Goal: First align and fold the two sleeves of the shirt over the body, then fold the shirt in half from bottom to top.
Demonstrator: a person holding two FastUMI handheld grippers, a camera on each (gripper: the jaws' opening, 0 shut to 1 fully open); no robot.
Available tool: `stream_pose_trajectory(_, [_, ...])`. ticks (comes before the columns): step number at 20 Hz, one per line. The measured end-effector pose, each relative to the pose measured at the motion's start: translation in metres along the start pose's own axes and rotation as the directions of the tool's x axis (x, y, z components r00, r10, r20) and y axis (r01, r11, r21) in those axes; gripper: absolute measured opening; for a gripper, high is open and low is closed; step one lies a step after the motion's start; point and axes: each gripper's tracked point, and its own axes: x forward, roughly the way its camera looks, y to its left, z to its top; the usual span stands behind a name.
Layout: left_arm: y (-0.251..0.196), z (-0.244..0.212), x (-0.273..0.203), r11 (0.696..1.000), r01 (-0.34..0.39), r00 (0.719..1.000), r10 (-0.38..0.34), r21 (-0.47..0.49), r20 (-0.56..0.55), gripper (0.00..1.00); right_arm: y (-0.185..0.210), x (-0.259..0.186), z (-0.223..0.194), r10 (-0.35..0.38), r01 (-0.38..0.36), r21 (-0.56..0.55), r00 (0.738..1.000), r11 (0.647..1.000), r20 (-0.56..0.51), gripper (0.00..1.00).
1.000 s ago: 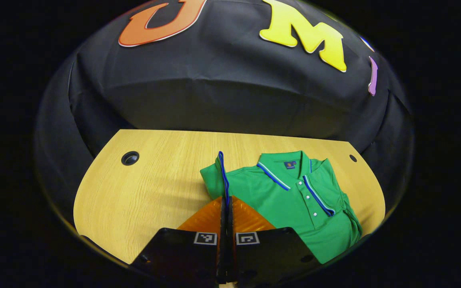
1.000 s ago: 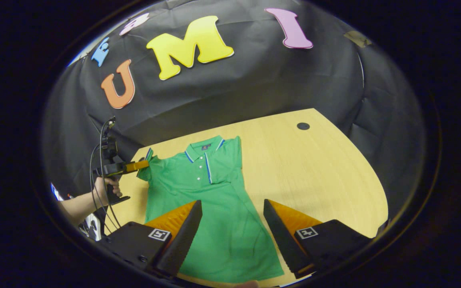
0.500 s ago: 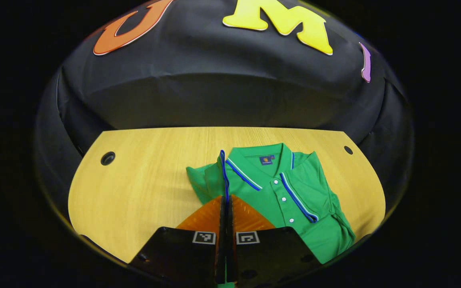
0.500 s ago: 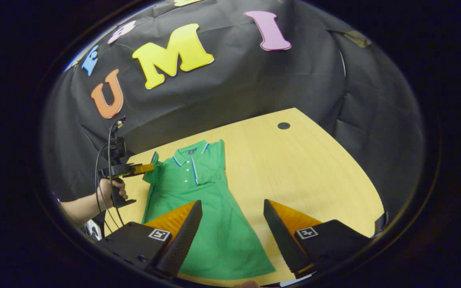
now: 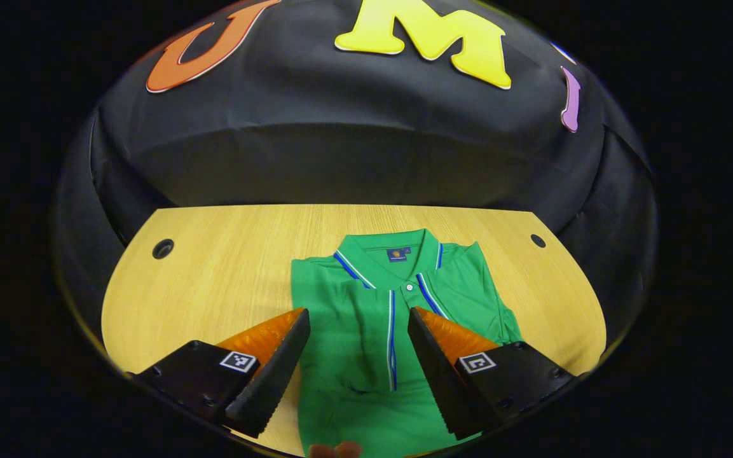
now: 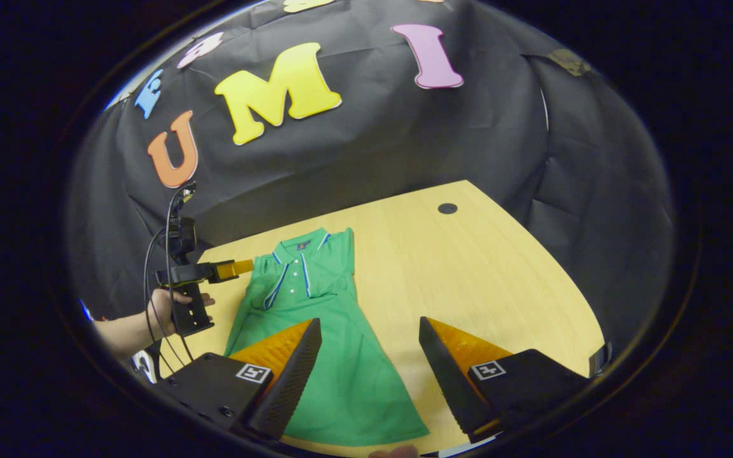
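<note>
your left gripper view looked down close over the shirt; your right gripper view faced it from farther back.

Green shirt with blue-and-white trim on pale wood-grain table.

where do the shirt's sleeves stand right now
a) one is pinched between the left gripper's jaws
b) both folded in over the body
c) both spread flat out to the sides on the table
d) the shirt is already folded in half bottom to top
b: the green shirt lies long on the table with both sleeves laid over its body, and the left gripper has its jaws open with nothing between them.
</note>
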Motion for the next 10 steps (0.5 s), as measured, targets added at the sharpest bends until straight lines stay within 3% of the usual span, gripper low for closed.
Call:
stream_pose_trajectory(1, [0.000,0.001,-0.011,1.000,-0.002,1.000,0.002,-0.001,0.010,0.99,0.003,0.000,0.002,0.004,-0.004,-0.022,1.000,1.000,0.010,0.93])
stream_pose_trajectory(2, [0.000,0.002,-0.023,1.000,-0.002,1.000,0.002,-0.001,0.020,0.99,0.008,-0.001,0.005,0.014,-0.013,-0.042,1.000,0.999,0.019,0.98])
stream_pose_trajectory(3, [0.001,0.003,-0.035,1.000,-0.007,0.999,0.007,0.005,0.033,0.99,0.013,-0.003,0.006,0.026,-0.024,-0.062,0.999,0.998,0.026,0.93])
stream_pose_trajectory(10, [0.008,-0.014,-0.141,0.998,-0.049,0.994,0.046,0.029,0.102,0.99,0.046,-0.012,0.008,0.120,-0.107,-0.225,0.992,0.968,0.043,0.98])
